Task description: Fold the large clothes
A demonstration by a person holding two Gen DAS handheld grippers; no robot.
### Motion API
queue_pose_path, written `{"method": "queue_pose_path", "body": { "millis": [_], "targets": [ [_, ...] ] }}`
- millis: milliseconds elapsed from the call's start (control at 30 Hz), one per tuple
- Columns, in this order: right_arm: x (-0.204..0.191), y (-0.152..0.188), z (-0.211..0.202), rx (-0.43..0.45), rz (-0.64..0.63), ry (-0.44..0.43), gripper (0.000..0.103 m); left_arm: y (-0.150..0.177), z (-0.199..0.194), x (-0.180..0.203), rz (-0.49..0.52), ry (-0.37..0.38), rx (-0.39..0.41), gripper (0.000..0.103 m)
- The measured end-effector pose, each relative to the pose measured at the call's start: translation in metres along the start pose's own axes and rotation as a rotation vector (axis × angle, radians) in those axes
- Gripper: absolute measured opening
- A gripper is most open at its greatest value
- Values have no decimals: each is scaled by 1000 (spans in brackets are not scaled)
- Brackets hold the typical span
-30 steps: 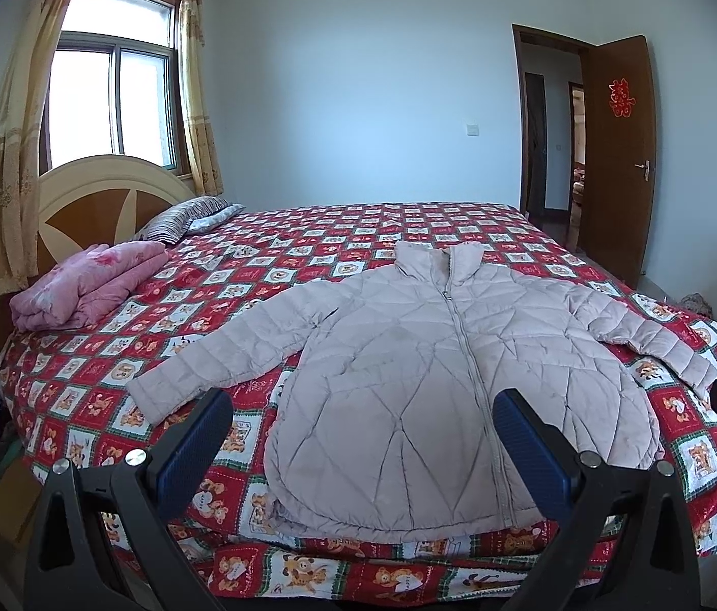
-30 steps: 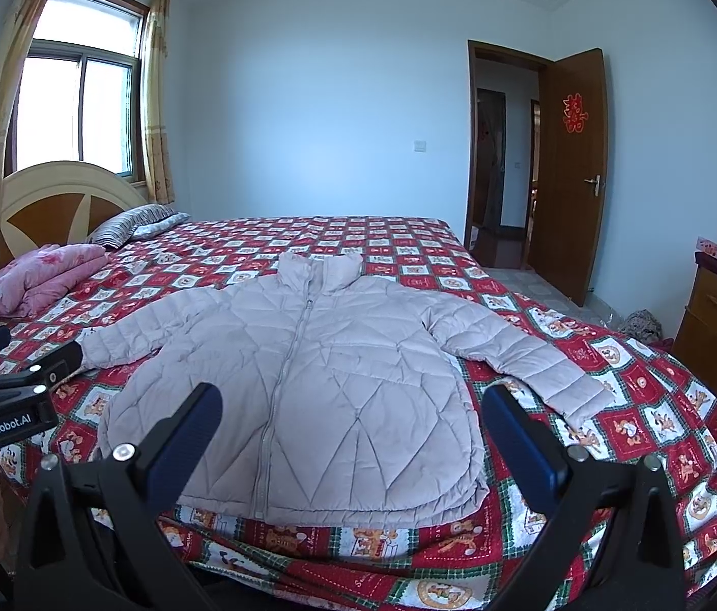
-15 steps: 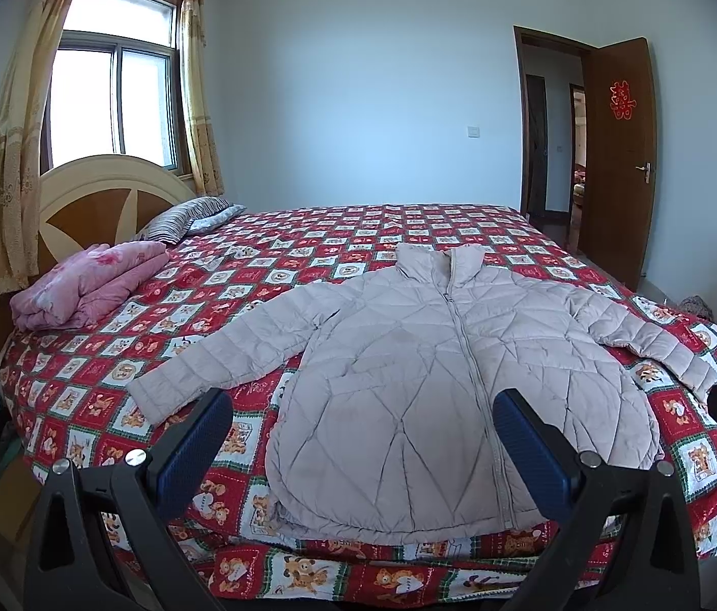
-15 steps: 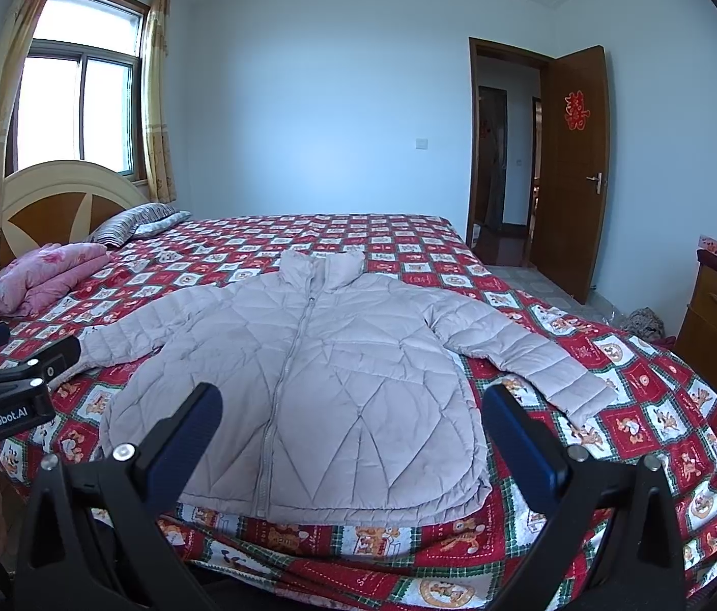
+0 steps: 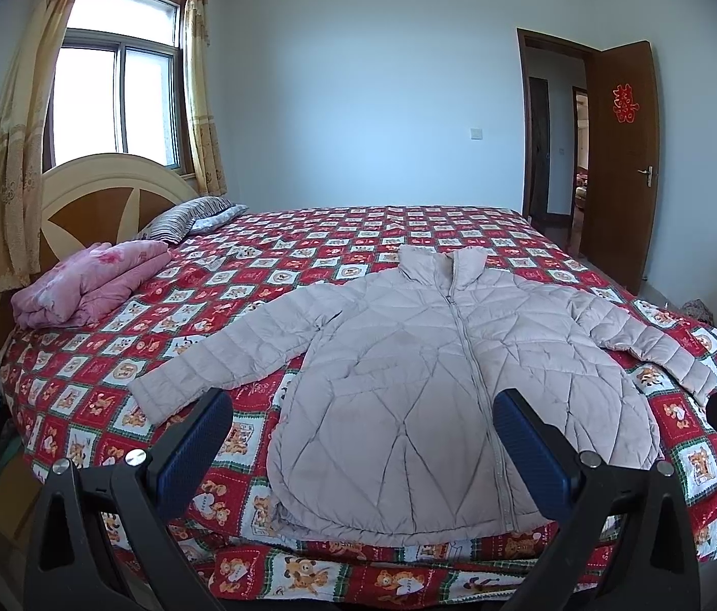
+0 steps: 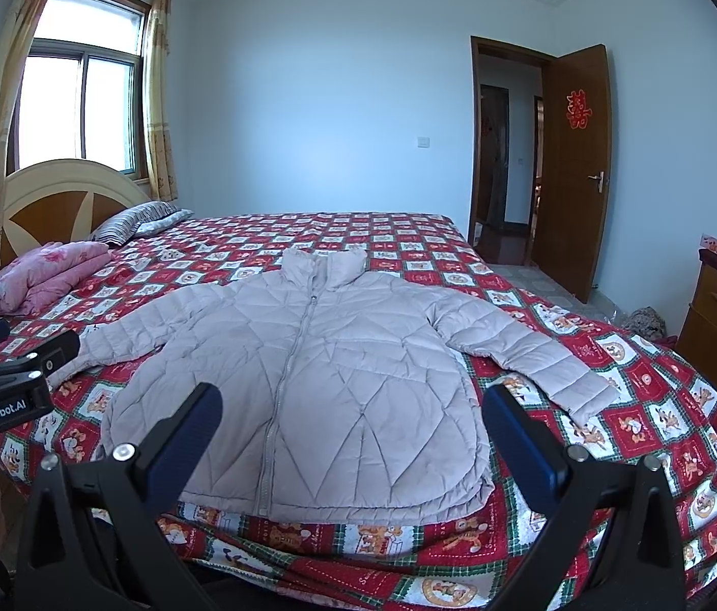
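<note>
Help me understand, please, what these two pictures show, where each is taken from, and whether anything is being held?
A person holds a two-finger gripper in each hand, each with a fisheye camera looking along its fingers. One picture is from the left gripper, the other from the right gripper. Both are open and hold nothing. Ahead, a pale quilted jacket lies flat, zipped, sleeves spread, on a bed with a red patterned cover. A folded pink blanket and a striped pillow lie by the headboard.

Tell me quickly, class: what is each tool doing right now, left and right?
Left tool: open, holding nothing, short of the jacket.
Right tool: open, holding nothing, short of the jacket too.
</note>
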State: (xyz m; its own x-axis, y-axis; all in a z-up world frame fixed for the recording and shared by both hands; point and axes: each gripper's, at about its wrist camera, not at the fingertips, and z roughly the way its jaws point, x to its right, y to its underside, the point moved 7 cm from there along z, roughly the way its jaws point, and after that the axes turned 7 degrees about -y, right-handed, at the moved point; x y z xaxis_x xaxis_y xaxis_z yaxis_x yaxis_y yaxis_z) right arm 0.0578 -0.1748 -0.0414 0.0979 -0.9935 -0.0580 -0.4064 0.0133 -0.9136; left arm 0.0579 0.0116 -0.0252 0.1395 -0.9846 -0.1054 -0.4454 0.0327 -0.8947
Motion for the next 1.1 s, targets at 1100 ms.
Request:
{"method": "queue_pose_path", "body": {
  "millis": [1100],
  "targets": [
    [236, 73, 113, -280, 502, 303, 86, 2, 177, 15, 109, -92, -45, 102]
  ]
}}
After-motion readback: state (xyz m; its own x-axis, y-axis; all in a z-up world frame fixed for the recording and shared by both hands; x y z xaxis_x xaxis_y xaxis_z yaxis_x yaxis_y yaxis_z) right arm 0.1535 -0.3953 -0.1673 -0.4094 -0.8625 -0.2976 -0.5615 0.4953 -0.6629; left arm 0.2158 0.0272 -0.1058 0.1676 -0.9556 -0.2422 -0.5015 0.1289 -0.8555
